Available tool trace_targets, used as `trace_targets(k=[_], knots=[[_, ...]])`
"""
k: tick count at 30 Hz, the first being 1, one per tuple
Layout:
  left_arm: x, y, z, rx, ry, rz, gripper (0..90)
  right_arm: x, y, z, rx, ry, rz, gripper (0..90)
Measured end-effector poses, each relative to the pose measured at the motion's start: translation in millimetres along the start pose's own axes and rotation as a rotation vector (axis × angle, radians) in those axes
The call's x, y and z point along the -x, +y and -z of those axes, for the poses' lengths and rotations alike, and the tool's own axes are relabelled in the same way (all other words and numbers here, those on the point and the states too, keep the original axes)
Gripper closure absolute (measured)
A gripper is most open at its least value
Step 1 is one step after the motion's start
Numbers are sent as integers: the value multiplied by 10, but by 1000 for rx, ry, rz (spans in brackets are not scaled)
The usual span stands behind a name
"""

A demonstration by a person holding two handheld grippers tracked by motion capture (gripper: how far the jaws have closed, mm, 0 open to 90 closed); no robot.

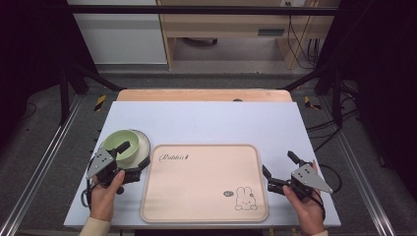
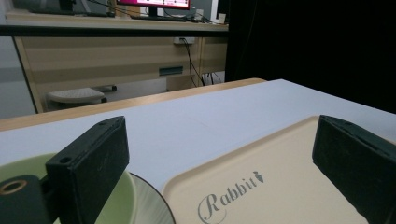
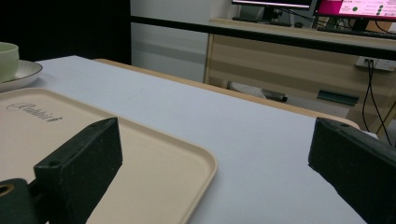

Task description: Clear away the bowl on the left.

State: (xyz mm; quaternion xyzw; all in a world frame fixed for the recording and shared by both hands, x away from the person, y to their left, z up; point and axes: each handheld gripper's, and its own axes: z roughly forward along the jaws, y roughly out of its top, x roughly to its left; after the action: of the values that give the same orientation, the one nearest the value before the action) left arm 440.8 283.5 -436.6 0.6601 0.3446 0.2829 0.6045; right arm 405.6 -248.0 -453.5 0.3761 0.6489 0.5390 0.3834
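Green bowl (image 1: 123, 144) sits on a white plate (image 1: 144, 141) at the table's (image 1: 206, 123) near-left, just left of the beige rabbit tray (image 1: 206, 184), plate rim touching or nearly touching the tray's corner. Left gripper (image 1: 134, 154) jaws spread wide, one jaw over the bowl, the other by the tray edge, gripping nothing. Right gripper (image 1: 280, 164) jaws also wide apart, empty, just right of the tray.

A pale lavender-white rectangular board (image 1: 206, 123) covers a wooden table (image 1: 204, 95) whose far edge shows beyond it. Behind stands a light wooden desk (image 1: 231, 24) with dark cables (image 1: 301, 44) hanging at its right side. A monitor with a pink-lit screen (image 3: 357, 7) sits on top of the desk. Grey floor (image 1: 49, 147) surrounds the table.
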Motion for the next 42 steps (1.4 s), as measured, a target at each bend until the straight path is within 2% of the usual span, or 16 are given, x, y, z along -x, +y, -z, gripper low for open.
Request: trace_targets(k=[1,4,12,22,33,37,38,41,42], knots=[[0,0,0,0,0,0,37,-1,1,2,1,0,0,30],[-57,47,76,-3,31,-41,37,-4,3,2,-1,1,-3,30],[-238,73,232,7,103,-33,36,-5,5,-1,-4,3,-1,29],[-329,83,302,10,143,-26,39,-1,4,-3,-4,3,-2,29],[-331,112,283,-12,171,-33,42,4,0,-6,-7,2,-6,29],[-349,173,213,-40,179,-49,45,7,-11,-15,-8,2,-8,29],[-366,211,172,-66,177,-57,45,9,-12,-14,-8,1,-7,29],[-385,237,139,-90,171,-70,45,6,-8,-11,-8,1,-8,29],[-412,253,115,-117,169,-83,45,5,-9,-10,-9,1,-8,29]])
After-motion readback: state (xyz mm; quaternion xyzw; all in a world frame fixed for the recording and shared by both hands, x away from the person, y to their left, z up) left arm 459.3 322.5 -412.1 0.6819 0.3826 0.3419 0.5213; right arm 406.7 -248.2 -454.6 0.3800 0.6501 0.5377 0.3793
